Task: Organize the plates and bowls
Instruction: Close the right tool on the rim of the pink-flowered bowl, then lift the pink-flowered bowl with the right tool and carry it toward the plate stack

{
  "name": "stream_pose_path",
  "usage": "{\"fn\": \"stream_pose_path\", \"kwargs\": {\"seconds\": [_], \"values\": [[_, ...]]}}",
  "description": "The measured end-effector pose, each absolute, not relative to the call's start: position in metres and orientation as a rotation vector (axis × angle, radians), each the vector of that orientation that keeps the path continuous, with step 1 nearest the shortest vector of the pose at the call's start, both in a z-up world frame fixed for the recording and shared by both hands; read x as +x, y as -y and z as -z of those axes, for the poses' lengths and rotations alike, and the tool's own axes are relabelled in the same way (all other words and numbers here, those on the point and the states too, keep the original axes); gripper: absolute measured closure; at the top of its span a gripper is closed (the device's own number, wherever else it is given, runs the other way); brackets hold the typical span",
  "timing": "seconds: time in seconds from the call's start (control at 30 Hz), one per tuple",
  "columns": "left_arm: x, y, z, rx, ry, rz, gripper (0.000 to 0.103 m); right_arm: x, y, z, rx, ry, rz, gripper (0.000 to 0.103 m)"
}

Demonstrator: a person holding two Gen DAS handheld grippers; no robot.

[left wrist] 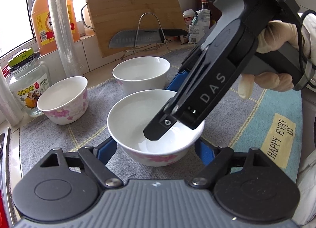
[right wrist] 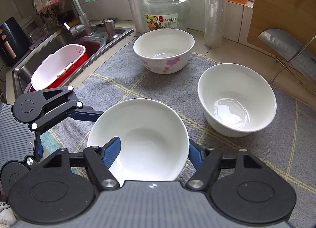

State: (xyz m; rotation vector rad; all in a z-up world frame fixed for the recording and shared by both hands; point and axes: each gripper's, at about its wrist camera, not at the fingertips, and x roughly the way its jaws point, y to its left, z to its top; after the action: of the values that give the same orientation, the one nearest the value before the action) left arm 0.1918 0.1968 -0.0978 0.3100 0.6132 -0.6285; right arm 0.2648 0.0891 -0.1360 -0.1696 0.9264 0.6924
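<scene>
A white bowl with pink flowers (left wrist: 134,113) (right wrist: 150,129) sits on the grey checked mat (left wrist: 59,143) right in front of both cameras. My left gripper (left wrist: 156,144) clasps its lower sides, one blue finger against each wall; from the right wrist one of its fingers (right wrist: 85,113) reaches the bowl's left side. My right gripper (left wrist: 161,111) (right wrist: 154,145) comes down from the right and straddles the rim, one finger inside and one outside. Behind stand a plain white bowl (left wrist: 141,70) (right wrist: 237,99) and a second flowered bowl (left wrist: 63,99) (right wrist: 164,50), both upright.
Along the back wall stand a glass jar (left wrist: 27,83), a film roll (left wrist: 61,26), an oil jug (left wrist: 45,16), and a cutting board (left wrist: 132,10) with a knife (left wrist: 142,37) on a wire rack. The sink (right wrist: 23,70) with a red-and-white tub (right wrist: 59,66) lies left of the mat.
</scene>
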Motion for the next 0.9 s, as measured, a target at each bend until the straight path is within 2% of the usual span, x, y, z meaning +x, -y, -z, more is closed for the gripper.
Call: {"fn": "stream_pose_path", "kwargs": {"seconds": [0.23,0.9], "values": [[0.205,-0.203,0.095,0.263,-0.683,0.678,0.017,0.269,-0.086,0.134,-0.143,-0.947,-0.720,0.026],[0.213,-0.202,0.094,0.318,-0.706,0.738,0.017,0.270,-0.086,0.133,-0.148,-0.969,-0.718,0.026]]}}
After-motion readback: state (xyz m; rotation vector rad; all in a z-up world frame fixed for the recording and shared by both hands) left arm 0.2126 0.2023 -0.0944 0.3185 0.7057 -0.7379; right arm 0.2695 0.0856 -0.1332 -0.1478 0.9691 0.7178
